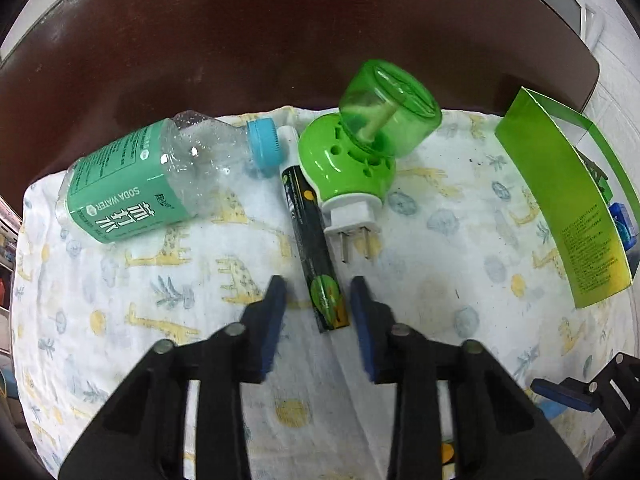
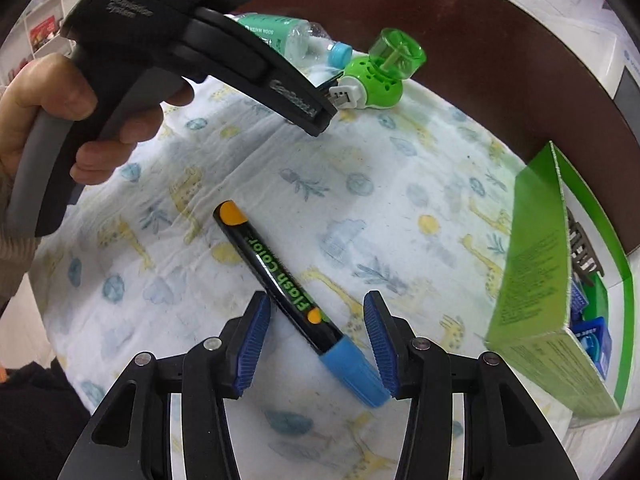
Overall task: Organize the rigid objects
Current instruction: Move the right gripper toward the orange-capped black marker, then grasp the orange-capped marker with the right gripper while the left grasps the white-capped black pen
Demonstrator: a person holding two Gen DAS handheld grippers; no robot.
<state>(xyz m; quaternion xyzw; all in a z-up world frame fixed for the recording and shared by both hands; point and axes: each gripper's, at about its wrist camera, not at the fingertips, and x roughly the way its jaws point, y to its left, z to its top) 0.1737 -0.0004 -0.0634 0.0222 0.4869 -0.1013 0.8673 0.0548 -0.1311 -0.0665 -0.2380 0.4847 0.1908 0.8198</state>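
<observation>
Now blue-capped marker (image 2: pixel 298 304) between spread right claw (image 2: pixel 318 306) pads, untouched; left claw (image 1: pixel 318 292) spread over green marker (image 1: pixel 314 248)

Left wrist cam: sits behind the left gripper (image 1: pixel 318 292), looks steeply down and forward at the cloth-covered desk (image 1: pixel 440 272), close in. Its fingers enter from 6 o'clock. Green box (image 1: pixel 560 208) at 3 o'clock, soda bottle (image 1: pixel 132 184) at 10 o'clock.

Right wrist cam: same mount on the right gripper (image 2: pixel 316 320), also steeply down, close to the cloth. It faces across to the left gripper's body (image 2: pixel 224 64) and the hand (image 2: pixel 52 120) holding it, at 10 o'clock.

Shared: bottle (image 2: pixel 288 36), green plug-in unit (image 1: pixel 360 160) (image 2: pixel 376 72), box (image 2: pixel 536 272), giraffe-print cloth (image 2: pixel 360 184).
</observation>
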